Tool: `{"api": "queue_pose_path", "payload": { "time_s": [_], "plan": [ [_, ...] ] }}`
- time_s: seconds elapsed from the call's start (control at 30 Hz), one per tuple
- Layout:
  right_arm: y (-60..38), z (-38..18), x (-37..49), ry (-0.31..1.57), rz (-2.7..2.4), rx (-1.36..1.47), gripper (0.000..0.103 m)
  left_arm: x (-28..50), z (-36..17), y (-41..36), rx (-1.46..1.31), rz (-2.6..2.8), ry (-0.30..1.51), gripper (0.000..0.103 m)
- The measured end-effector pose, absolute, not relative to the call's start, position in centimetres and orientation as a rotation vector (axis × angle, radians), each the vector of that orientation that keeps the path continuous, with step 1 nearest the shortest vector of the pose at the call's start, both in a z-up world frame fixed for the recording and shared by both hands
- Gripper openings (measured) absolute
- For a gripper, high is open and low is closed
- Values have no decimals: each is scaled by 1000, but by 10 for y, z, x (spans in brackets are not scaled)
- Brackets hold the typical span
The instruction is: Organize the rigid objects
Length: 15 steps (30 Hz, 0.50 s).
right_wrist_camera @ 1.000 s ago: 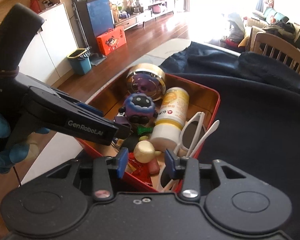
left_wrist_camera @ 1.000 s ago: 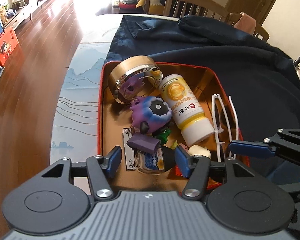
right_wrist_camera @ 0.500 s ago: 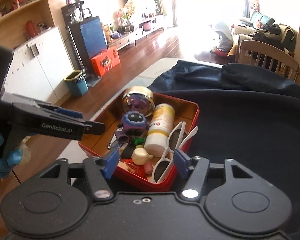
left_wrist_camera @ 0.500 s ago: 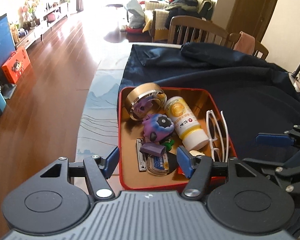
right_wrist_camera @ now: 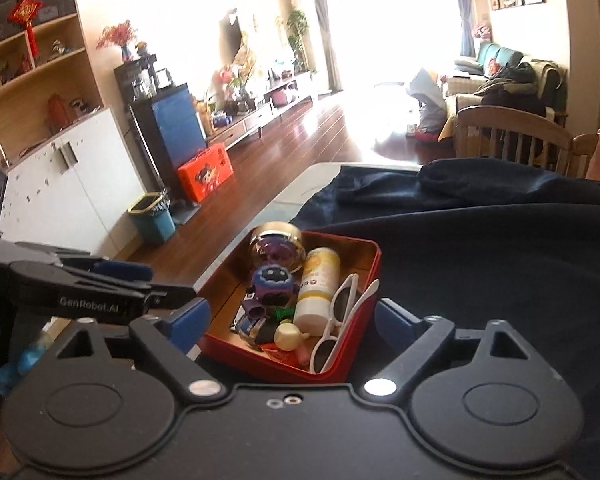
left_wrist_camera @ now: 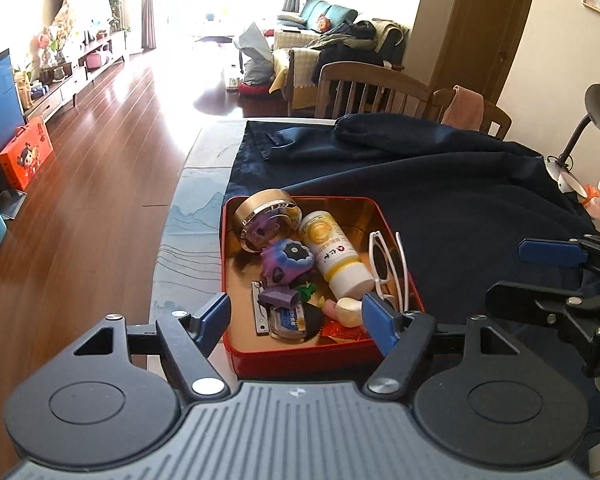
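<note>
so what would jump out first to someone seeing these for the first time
The red tin near the table's edge, crammed with small things: a purple toy figure, a yellow and white bottle lying on its side, and white sunglasses along its right wall. Under and behind it a dark blue cloth covers the table. Both grippers, left and right, hang over the tin's near side, jaws opening and empty.

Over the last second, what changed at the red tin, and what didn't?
Both grippers backed up and away from the red tin, so it looks smaller. The left gripper and right gripper are opening, nothing between their jaws. The white sunglasses, yellow bottle and purple toy lie as before.
</note>
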State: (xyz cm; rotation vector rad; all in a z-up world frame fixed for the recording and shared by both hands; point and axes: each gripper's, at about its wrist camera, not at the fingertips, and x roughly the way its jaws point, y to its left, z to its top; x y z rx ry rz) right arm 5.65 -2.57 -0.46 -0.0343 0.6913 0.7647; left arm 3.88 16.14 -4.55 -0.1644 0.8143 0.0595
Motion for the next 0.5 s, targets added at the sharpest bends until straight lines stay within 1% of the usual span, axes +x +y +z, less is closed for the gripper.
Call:
{"api": "queue_pose_path", "payload": {
  "time_s": [0.03,0.17,0.3,0.4,0.5],
  "plan": [
    [-27,-4,55,687,764,-32,97,37,-45,160,-164,58,816,77],
    [-31,-2,49,662,752,-20,102,29,-44,157,-163,57,813,81],
    [-34,-1,43,643,736,-22,103,24,-43,153,-145,73,806,87],
    [-35,0,39,632,719,-25,103,20,-43,151,-141,81,800,103],
    [-34,-1,36,637,697,-32,103,16,-41,148,-138,80,789,103]
  ]
}}
